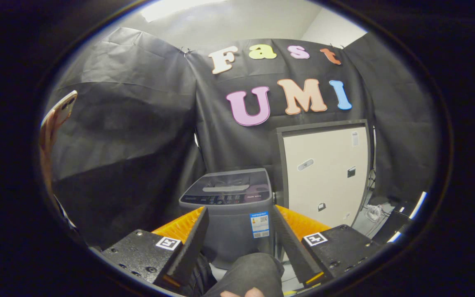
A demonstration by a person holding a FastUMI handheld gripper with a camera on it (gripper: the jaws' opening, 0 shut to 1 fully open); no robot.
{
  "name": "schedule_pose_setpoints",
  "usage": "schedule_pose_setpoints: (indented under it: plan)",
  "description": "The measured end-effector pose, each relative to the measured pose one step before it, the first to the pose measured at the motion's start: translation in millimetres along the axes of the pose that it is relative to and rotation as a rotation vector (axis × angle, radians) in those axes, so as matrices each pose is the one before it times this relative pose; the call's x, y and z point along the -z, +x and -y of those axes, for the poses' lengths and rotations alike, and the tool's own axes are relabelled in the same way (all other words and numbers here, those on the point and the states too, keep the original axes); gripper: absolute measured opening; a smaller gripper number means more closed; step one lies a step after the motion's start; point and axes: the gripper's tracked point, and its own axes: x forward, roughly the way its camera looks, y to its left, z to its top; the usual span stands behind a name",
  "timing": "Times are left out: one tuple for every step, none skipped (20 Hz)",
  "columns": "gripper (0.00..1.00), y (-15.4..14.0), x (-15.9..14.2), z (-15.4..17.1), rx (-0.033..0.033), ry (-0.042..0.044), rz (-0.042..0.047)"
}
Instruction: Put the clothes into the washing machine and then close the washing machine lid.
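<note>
Here, nearest you: the gripper (pixel 241 247) is spread wide, its two dark fingers (pixel 188 247) angled outward with nothing pressed between them. A black block with a square marker sits behind each finger, backed by orange ribbed panels (pixel 179 227).

Low in the gap between the fingers: a bundle of dark grey cloth, the clothes (pixel 254 270), lying loose and untouched by either finger. A hand (pixel 241 293) peeks in just under the bundle; its grip cannot be made out.

Just ahead of the fingers, centred between them: the washing machine (pixel 233 214), a grey top-loader standing on the floor. Its lid (pixel 229 183) lies flat and shut, a pale handle bar across it, with the control strip along the front edge and a blue-and-white sticker on the front wall.

Beyond the machine, off your right finger: a cream panel in a dark frame (pixel 326 173), upright against the black cloth wall (pixel 130 136).

Far right, on the floor: white cables (pixel 373 212), small and unclear.
</note>
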Motion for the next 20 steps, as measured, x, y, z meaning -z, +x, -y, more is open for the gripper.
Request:
schedule_pose_setpoints:
  plan:
    - [0.93, -0.71, -0.67, -0.54, 0.00107, -0.00062, -0.00087]
    - [0.93, -0.20, -0.57, -0.22, -0.00055, 0.00223, 0.00254]
    - [0.93, -0.36, 0.99, -0.21, -0.00083, 0.00301, -0.00214]
    - [0.93, 0.26, 0.10, -0.09, -0.00112, 0.00082, -0.00059]
    - [0.93, 0.36, 0.56, 0.17, 0.00029, -0.00360, -0.00129]
    - [0.93, -0.15, -1.45, 0.09, 0.00155, -0.00294, 0.00109]
    - [0.93, -0.29, 0.42, -0.70, -0.00063, 0.00003, 0.00051]
    - [0.93, 0.14, -0.28, -0.22, -0.00113, 0.00207, 0.00122]
    - [0.93, -0.24, 0.39, 0.47, 0.00035, 0.00093, -0.00061]
    - [0.93, 0.07, 0.35, 0.12, 0.00049, -0.00003, -0.00107]
    - [0.93, -0.21, -0.37, -0.60, -0.00031, -0.00040, -0.00094]
    - [0.93, 0.06, 0.24, 0.02, 0.00047, 0.00018, 0.00023]
    - [0.93, -0.14, -0.44, 0.00, 0.00020, -0.00042, -0.00157]
    - [0.93, -0.13, -0.52, 0.02, -0.00020, -0.00013, -0.00069]
    - [0.93, 0.41, 0.91, -0.47, -0.00048, 0.00066, 0.00100]
    - [0.93, -0.25, 0.29, 0.21, 0.00050, 0.00085, -0.00244]
    - [0.93, -0.03, 0.09, -0.58, -0.00152, -0.00022, -0.00057]
    - [0.93, 0.60, -0.01, 0.63, 0.00186, -0.00083, -0.00069]
    - [0.93, -0.57, -0.11, -0.43, 0.00021, -0.00014, -0.00118]
    - [0.93, 0.22, -0.59, -0.16, -0.00048, 0.00176, 0.00036]
